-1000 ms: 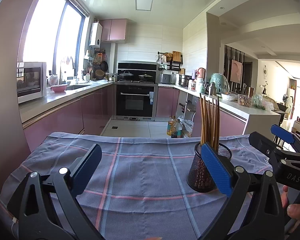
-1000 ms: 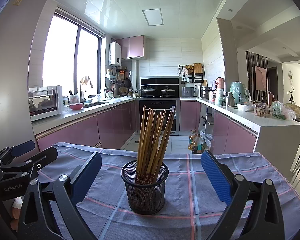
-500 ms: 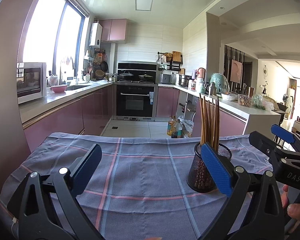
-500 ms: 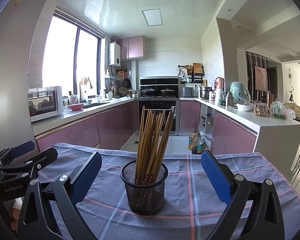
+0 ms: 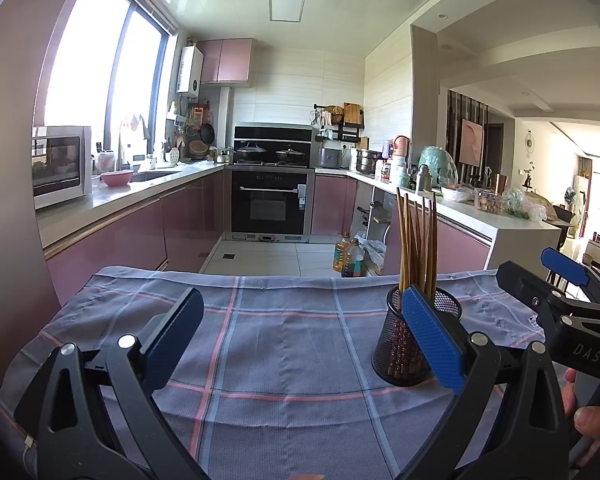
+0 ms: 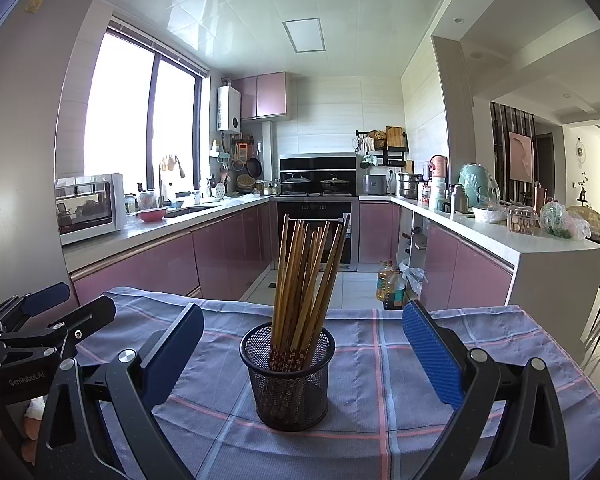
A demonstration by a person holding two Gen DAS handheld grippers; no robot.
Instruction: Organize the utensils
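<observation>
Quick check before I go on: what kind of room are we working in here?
A home kitchen, it seems: built-in oven with pots above, pink cabinets, microwave by the sink. The chopstick holder stands on a checked tablecloth.

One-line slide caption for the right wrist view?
Open right gripper faces a mesh holder of chopsticks on a checked cloth.
</observation>
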